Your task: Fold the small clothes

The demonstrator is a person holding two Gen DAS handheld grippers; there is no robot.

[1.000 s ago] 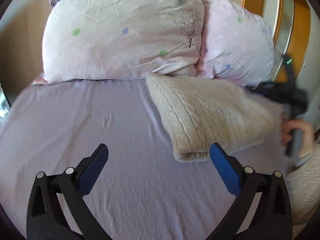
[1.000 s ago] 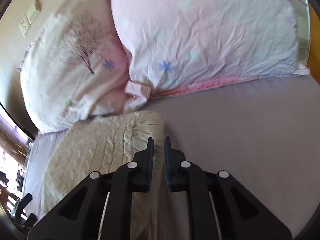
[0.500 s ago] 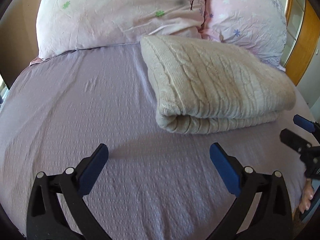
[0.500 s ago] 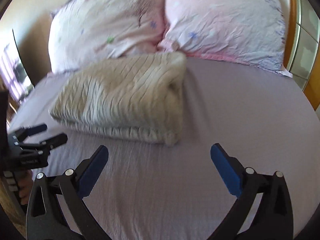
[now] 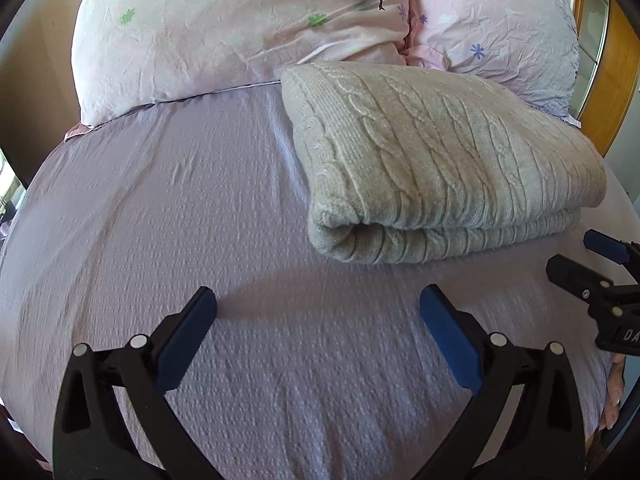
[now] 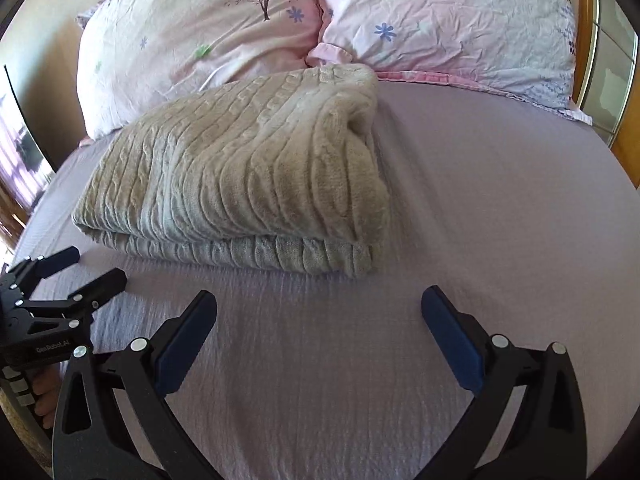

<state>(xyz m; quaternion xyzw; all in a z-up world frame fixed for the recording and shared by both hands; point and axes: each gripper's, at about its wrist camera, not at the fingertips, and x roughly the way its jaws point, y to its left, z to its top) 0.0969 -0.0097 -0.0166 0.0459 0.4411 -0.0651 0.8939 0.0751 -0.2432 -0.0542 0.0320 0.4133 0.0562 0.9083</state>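
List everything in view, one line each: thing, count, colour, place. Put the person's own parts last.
sweater: 1, beige cable-knit, folded, on the sheet touching the pillows
pillows: 2, pale pink, flower print, side by side at the head of the bed
sheet: 1, lilac, covering the bed
headboard: 1, wood, at the right edge
left gripper: 1, black with blue pads, open, empty, short of the sweater
right gripper: 1, same colours, open, empty
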